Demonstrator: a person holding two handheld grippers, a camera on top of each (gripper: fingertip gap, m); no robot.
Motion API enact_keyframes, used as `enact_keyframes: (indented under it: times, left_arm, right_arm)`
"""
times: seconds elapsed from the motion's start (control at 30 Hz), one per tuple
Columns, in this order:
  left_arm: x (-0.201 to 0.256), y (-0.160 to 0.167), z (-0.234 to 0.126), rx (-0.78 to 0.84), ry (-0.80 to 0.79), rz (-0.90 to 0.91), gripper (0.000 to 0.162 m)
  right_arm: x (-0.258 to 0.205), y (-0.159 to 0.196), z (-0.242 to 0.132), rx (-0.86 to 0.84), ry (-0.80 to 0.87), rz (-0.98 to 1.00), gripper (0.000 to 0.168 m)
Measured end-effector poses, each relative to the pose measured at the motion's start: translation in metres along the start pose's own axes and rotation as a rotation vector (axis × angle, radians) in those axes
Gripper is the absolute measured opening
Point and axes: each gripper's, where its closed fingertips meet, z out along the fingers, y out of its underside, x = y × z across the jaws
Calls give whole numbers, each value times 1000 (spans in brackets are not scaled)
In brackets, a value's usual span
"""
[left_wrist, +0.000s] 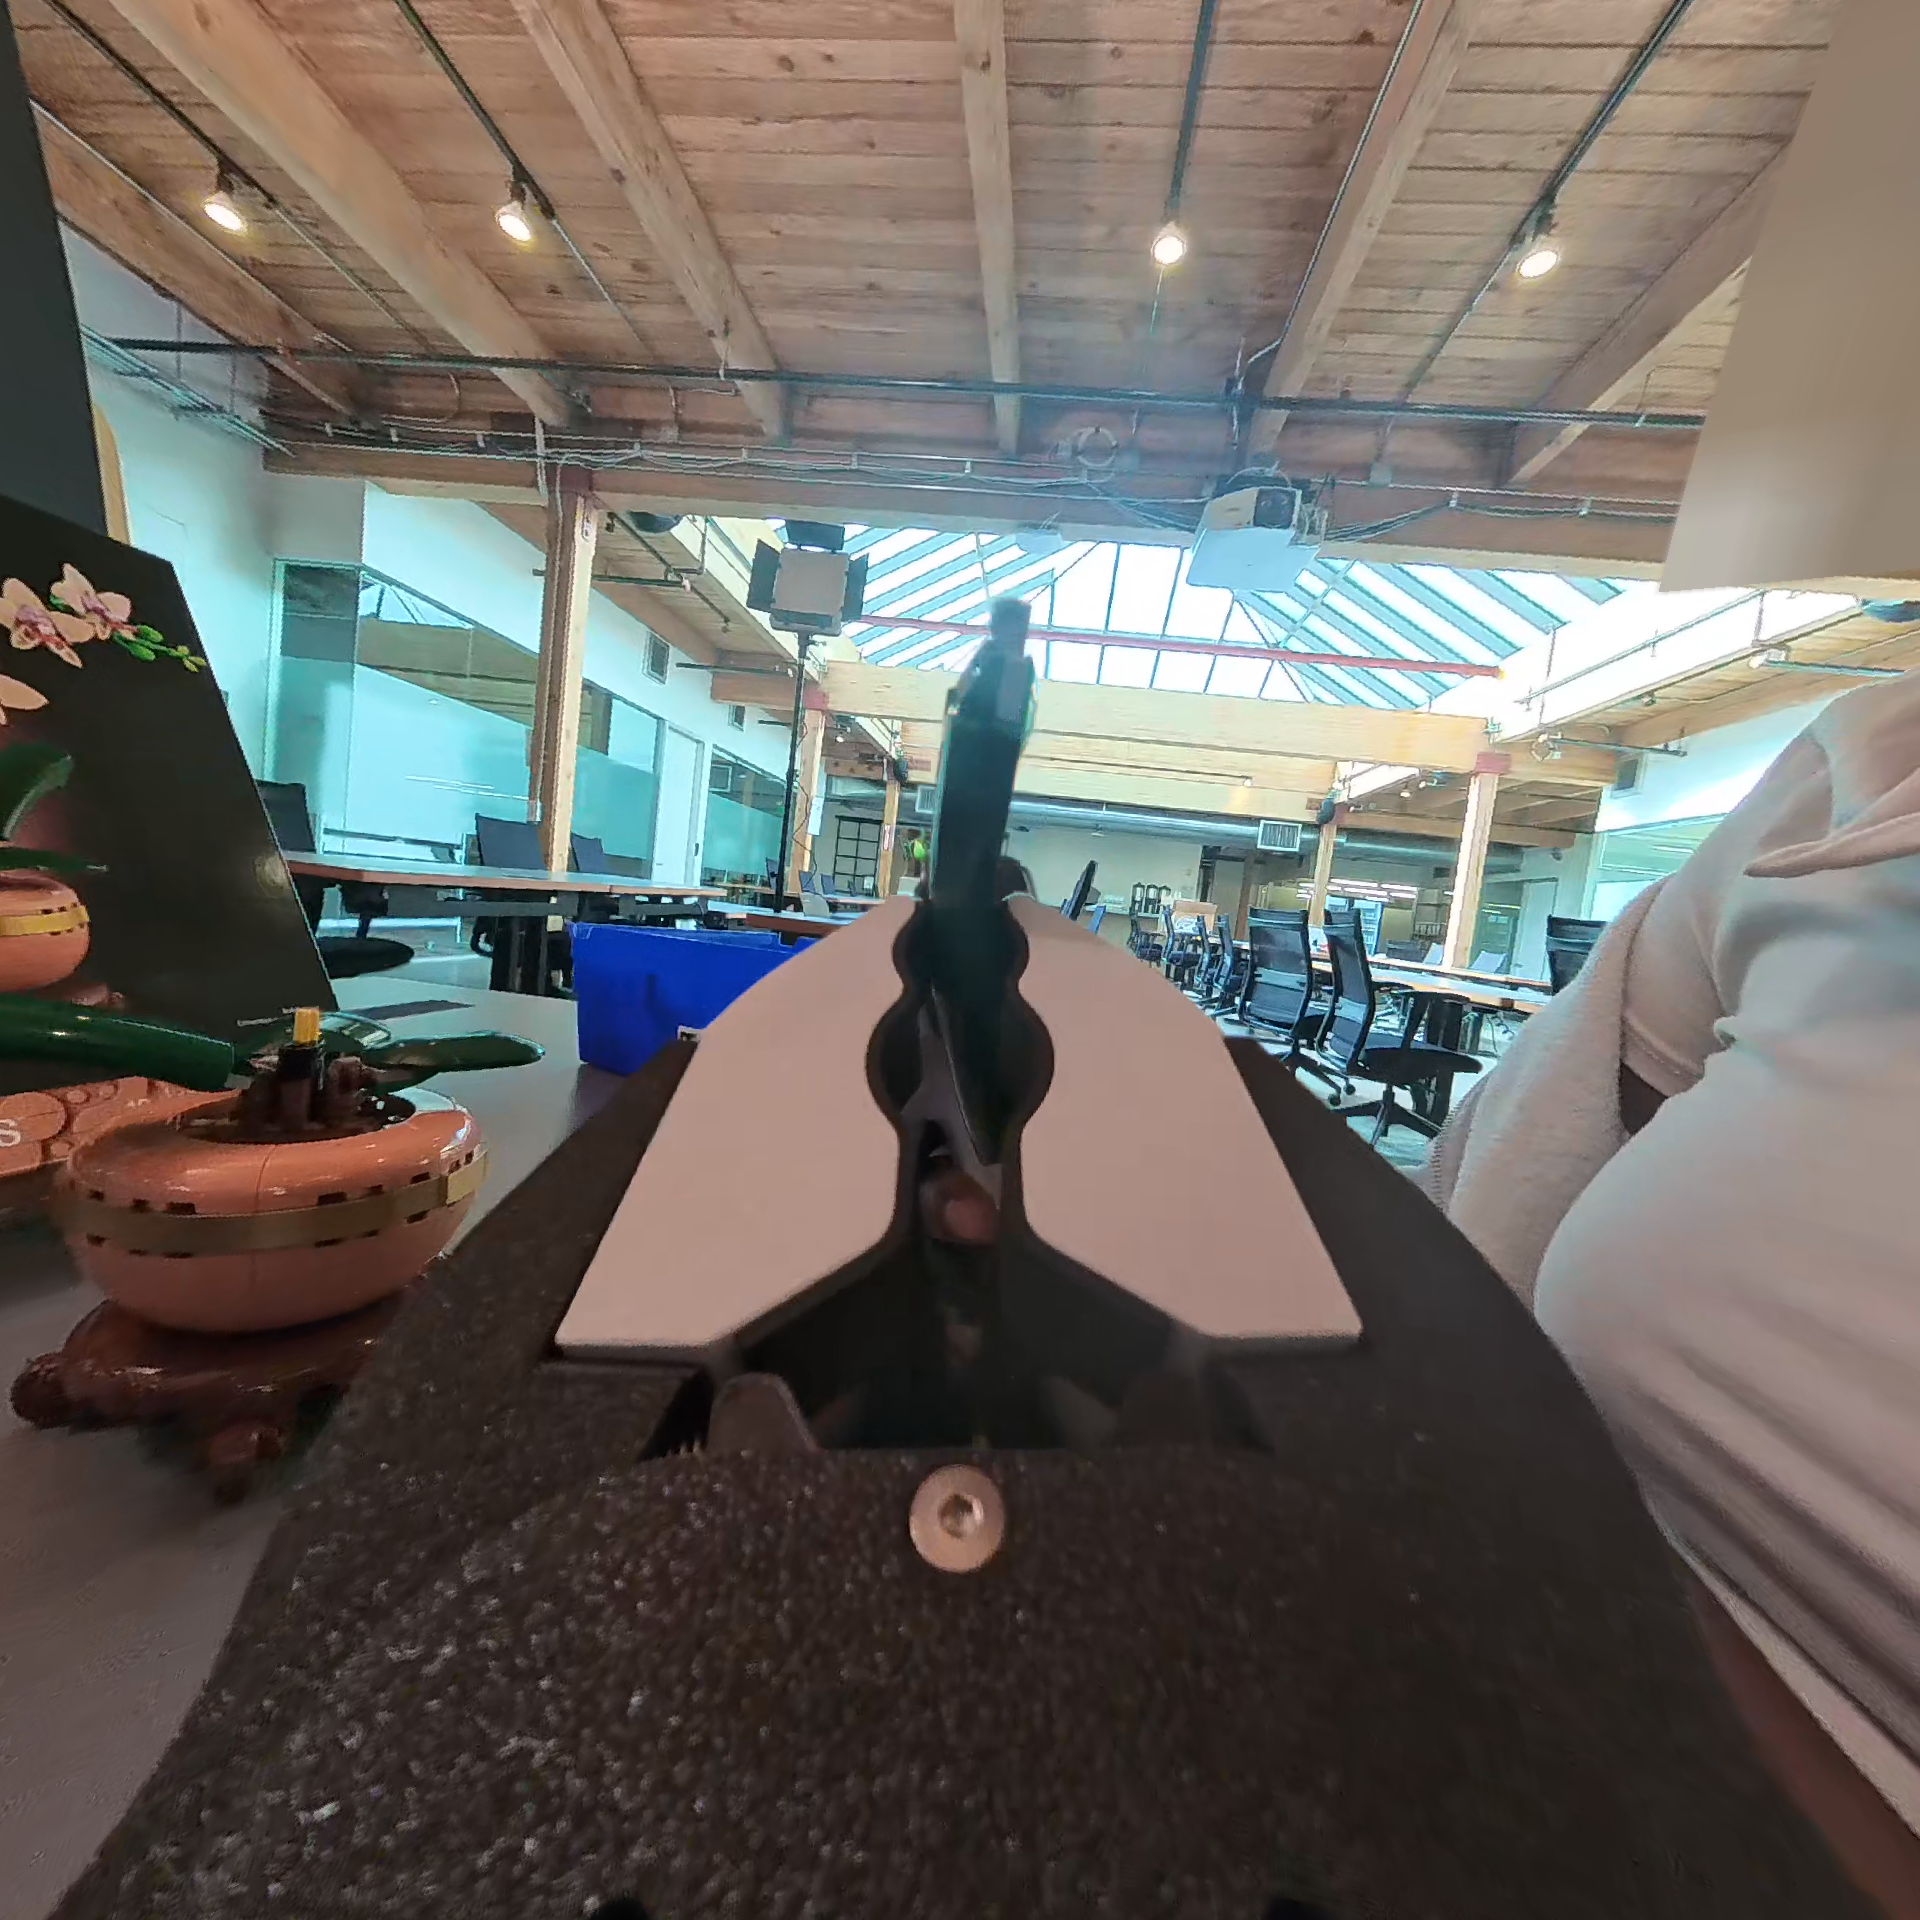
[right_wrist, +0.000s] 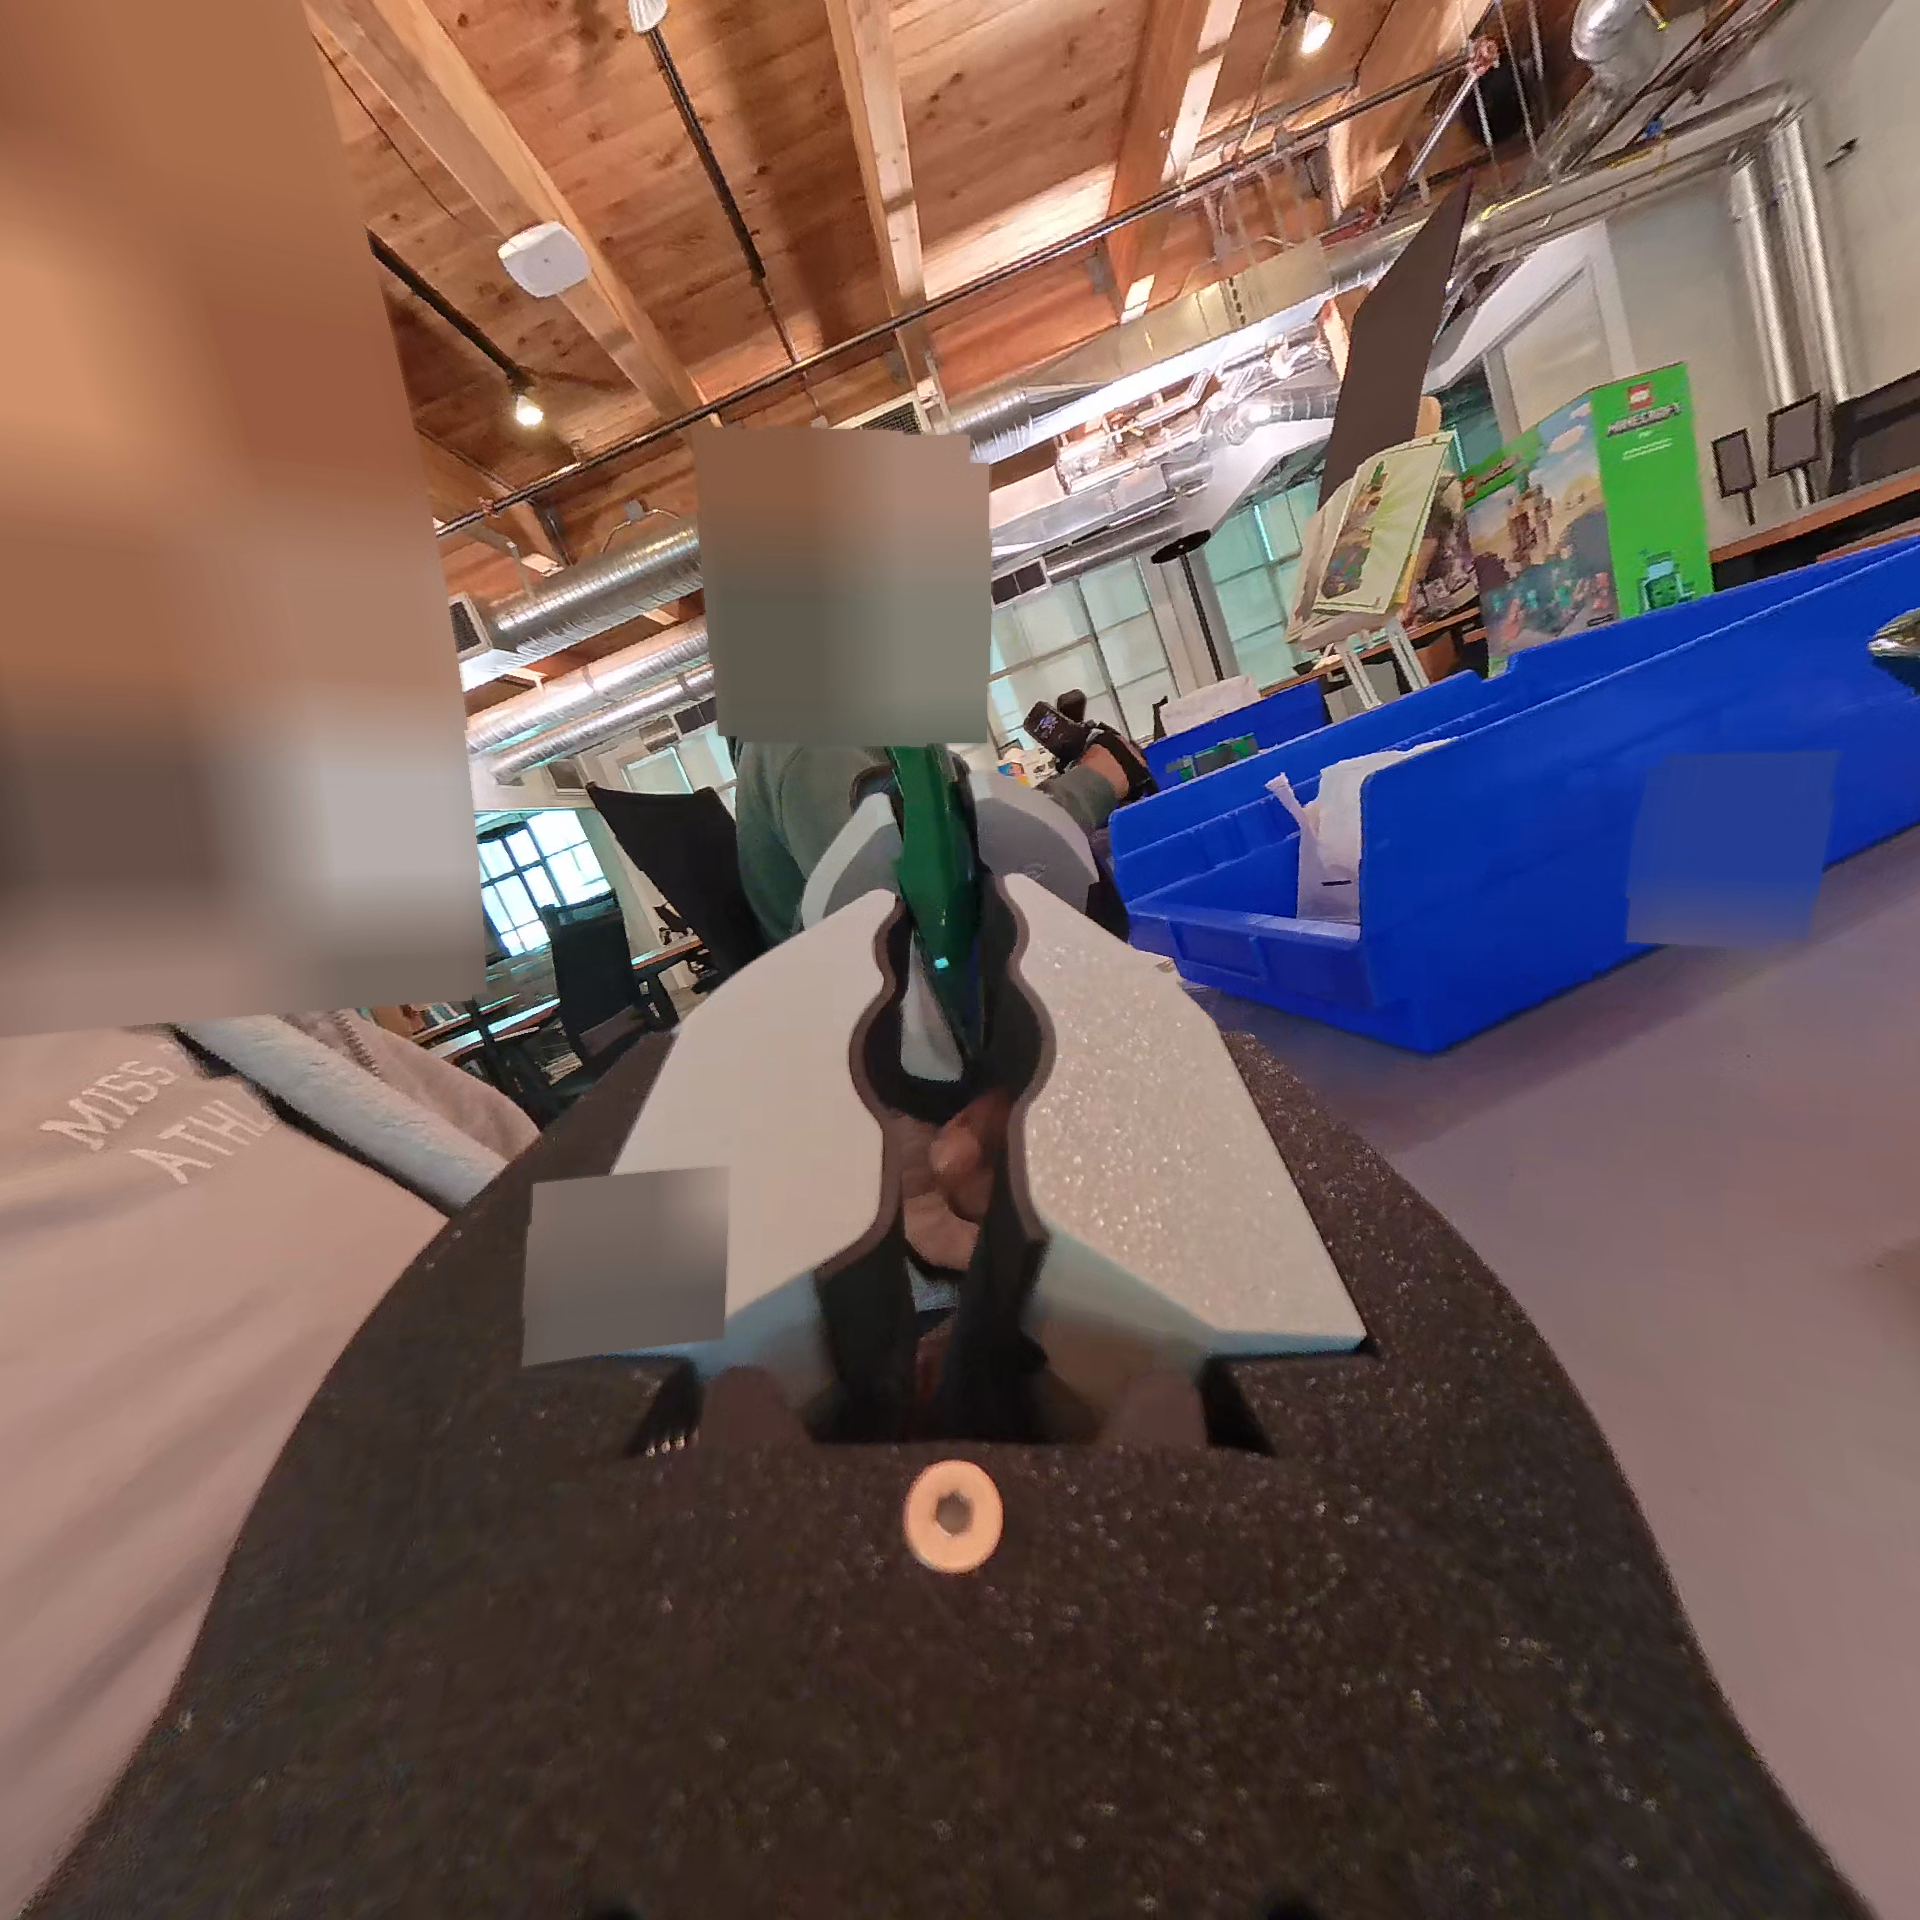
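My left gripper (left_wrist: 961, 914) is shut on a dark green leaf-shaped brick piece (left_wrist: 977, 790) that stands up between its grey fingers (left_wrist: 769, 1122). To its left, a pink brick-built flower pot (left_wrist: 270, 1195) with green leaves sits on a brown base on the table (left_wrist: 83, 1558). My right gripper (right_wrist: 940, 894) is shut on a bright green leaf piece (right_wrist: 930, 831) that sticks out past its fingertips. A pale grey rounded shape shows just behind that piece; I cannot tell what it is.
A dark box with an orchid picture (left_wrist: 135, 779) leans behind the pot. Blue bins (right_wrist: 1507, 883) stand on the grey table (right_wrist: 1662, 1195) at the right; one shows in the left view (left_wrist: 665, 987). The person's torso (left_wrist: 1714, 1143) is close by. Colourful boxes (right_wrist: 1590, 520) stand farther back. Only a small space, under 4 cm, lies between the two pairs of fingers. Left tips and right tips are each some 15 cm from the pink brick-built flower pot (left_wrist: 270, 1195).
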Motion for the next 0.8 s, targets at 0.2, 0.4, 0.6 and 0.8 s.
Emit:
enact_keyframes:
  times: [0.2,0.4,0.6,0.8]
  left_arm:
    - [-12,-36,-18,40,-51,2,10]
    - [-27,-17,-35,-176,-95,64,10]
    - [-37,21,-37,-417,-140,-50,10]
    - [-33,37,-40,-503,-113,-243,10]
  right_arm:
    - [1,-15,-9,120,20,-48,58]
    - [-4,-26,-15,162,62,-330,93]
    - [4,-23,-19,26,144,-623,14]
    - [6,-23,-20,52,162,-579,20]
